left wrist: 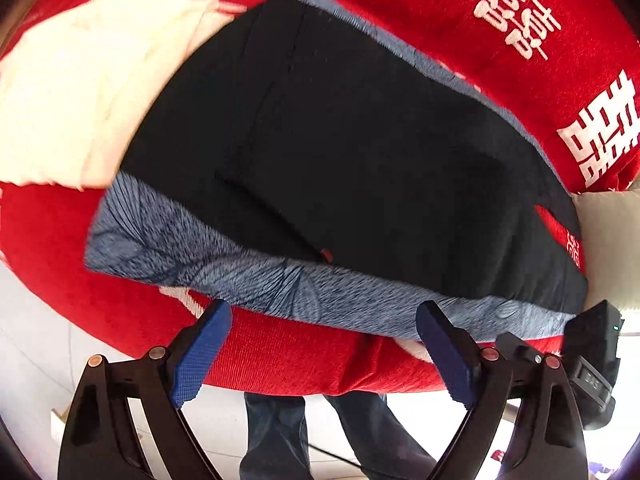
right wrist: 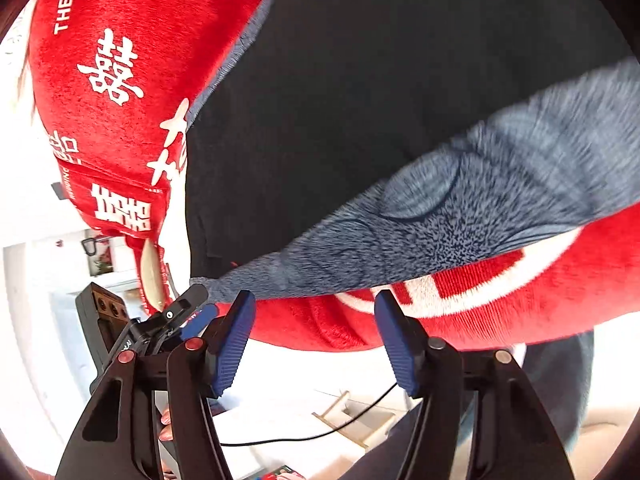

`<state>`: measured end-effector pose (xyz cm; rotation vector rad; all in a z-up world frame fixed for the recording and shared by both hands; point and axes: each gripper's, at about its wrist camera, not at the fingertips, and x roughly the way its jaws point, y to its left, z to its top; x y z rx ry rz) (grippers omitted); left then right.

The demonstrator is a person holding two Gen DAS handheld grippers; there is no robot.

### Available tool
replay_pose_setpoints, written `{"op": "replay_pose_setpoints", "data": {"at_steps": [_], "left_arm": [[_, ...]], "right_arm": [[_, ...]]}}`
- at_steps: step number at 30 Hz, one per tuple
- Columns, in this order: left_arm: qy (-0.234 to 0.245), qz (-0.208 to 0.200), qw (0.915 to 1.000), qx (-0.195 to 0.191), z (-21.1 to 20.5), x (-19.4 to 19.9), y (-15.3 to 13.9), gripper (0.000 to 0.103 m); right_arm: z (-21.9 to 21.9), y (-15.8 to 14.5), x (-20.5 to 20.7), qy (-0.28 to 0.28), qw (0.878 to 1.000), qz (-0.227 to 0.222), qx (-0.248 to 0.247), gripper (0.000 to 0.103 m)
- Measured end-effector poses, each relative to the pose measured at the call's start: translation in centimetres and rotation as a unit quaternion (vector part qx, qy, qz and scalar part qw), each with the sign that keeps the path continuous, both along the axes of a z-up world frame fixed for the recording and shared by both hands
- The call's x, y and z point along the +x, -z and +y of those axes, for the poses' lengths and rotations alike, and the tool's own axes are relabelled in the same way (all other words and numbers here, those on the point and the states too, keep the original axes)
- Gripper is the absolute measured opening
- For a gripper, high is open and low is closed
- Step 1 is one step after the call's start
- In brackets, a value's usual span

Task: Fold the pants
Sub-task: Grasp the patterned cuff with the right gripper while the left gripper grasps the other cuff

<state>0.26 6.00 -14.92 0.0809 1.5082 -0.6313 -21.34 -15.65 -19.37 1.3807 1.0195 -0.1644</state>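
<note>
black pants [left wrist: 352,152] flat on red blanket [left wrist: 500,40], jaws apart

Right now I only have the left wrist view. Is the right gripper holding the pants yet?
Observer: No. The right gripper is open, with nothing between its pads.
Operator: Where is it aimed?
Observer: At the grey-blue fleecy edge of the black pants, near that edge's end corner.
Operator: Anything underneath?
Observer: A black cable runs across the floor below it.
</note>
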Motion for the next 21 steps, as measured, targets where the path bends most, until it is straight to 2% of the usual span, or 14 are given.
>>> {"op": "replay_pose_setpoints", "data": {"at_steps": [3, 9, 14, 15, 16, 17, 18, 21], "left_arm": [[-0.005, 0.022, 0.9996, -0.015, 0.6, -0.3, 1.1, 0.095], [-0.008, 0.054, 0.9979, -0.035, 1.0, -0.5, 2.2, 0.095], [-0.007, 0.065, 0.9970, -0.042, 0.3, -0.3, 2.8, 0.095], [-0.010, 0.068, 0.9966, -0.046, 0.3, -0.2, 2.8, 0.095], [-0.014, 0.073, 0.9961, -0.049, 0.2, -0.1, 2.9, 0.095], [-0.020, 0.079, 0.9954, -0.050, 0.1, -0.1, 3.1, 0.095], [-0.025, 0.083, 0.9949, -0.052, 0.1, -0.1, 3.2, 0.095], [-0.056, 0.099, 0.9913, -0.066, 0.7, 0.1, 3.4, 0.095]], "right_arm": [[0.1, 1.7, -0.6, 0.019, 0.999, -0.024, 0.015, 0.066], [0.2, 1.9, -2.2, 0.041, 0.997, -0.063, 0.014, 0.066], [-1.3, 2.4, -1.4, 0.117, 0.986, -0.110, 0.036, 0.066], [-1.4, 2.6, -1.3, 0.125, 0.985, -0.113, 0.044, 0.061], [-1.5, 3.0, -1.0, 0.134, 0.982, -0.114, 0.062, 0.039], [-1.6, 3.2, -0.9, 0.140, 0.982, -0.108, 0.073, 0.022], [-1.6, 3.4, -0.8, 0.146, 0.981, -0.097, 0.084, 0.010], [-2.2, 1.5, -0.8, 0.150, 0.977, -0.117, 0.099, 0.010]]}}
